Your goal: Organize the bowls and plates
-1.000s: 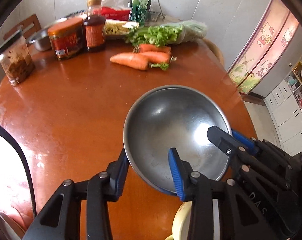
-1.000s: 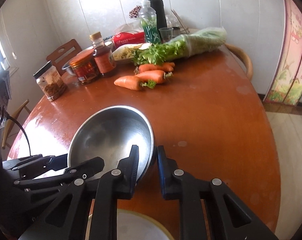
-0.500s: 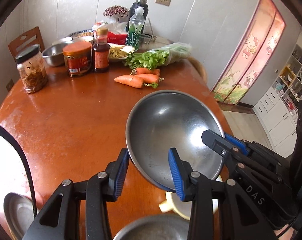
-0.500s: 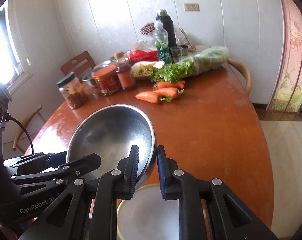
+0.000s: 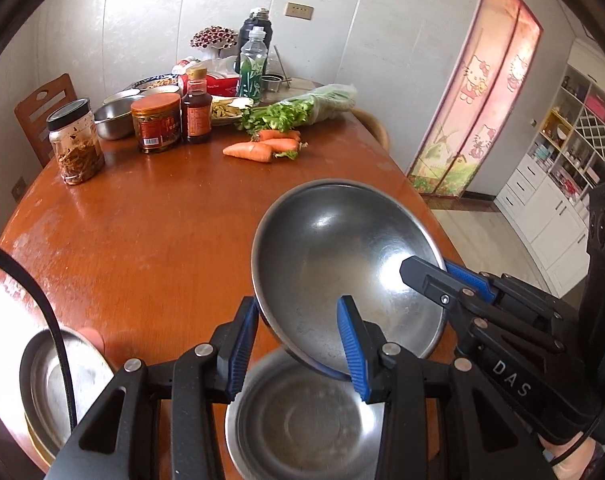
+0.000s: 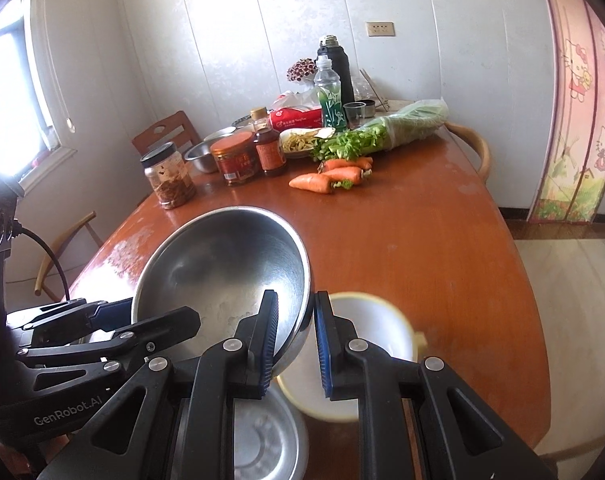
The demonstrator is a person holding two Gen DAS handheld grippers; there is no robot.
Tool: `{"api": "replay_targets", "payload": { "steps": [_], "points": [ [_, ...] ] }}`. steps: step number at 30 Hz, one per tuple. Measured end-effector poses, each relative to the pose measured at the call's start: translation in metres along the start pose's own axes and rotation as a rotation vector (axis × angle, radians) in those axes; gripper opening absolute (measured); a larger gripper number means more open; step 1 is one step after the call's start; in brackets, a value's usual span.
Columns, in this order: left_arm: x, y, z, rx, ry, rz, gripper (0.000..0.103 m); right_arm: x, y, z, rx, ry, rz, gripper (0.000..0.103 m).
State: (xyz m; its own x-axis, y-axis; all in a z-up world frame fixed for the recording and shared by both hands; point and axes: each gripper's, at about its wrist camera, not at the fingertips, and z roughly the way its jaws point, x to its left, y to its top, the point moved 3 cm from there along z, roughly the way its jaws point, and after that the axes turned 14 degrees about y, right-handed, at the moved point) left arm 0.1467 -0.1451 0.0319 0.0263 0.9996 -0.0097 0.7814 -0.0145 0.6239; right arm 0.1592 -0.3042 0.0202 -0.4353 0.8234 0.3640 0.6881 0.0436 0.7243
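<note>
the big steel bowl (image 5: 342,264) hangs in the air over the near end of the wooden table (image 5: 150,216), carried by both grippers at once. the left gripper (image 5: 298,344) has its blue pads either side of the near rim, fairly narrow, one pad outside the wall and one inside. the right gripper (image 6: 296,344) is pinched almost fully together on the thin rim at the opposite side. the bowl tilts a little toward the left one.

right below it sits a smaller steel bowl (image 5: 302,424), with a cream bowl (image 6: 366,344) just beside that and a steel plate (image 5: 58,376) off to the left. my guess is the big one is headed for a stack here. to do it well, both hands should level the rim, centre it over the chosen spot, lower together and only then let go, since a thin rim slips easily.

compared with a second ago, the bowl has come up and back toward the near edge: then only a sliver of the cream bowl showed under it, and now the lower dishes are in full sight. the carrots (image 5: 258,148) and jars (image 5: 118,136) look further off.
</note>
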Motion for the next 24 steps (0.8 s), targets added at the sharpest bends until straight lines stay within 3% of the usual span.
{"api": "replay_targets", "payload": {
  "steps": [10,24],
  "points": [
    [0.002,-0.045,-0.018,0.024,-0.019,0.057,0.041,0.019,-0.038,-0.023,0.008,0.003,-0.011,0.019],
    [0.000,-0.086,-0.011,0.110,0.001,0.134,0.041,0.023,-0.078,-0.014,0.099,0.025,0.025,0.020]
  ]
}}
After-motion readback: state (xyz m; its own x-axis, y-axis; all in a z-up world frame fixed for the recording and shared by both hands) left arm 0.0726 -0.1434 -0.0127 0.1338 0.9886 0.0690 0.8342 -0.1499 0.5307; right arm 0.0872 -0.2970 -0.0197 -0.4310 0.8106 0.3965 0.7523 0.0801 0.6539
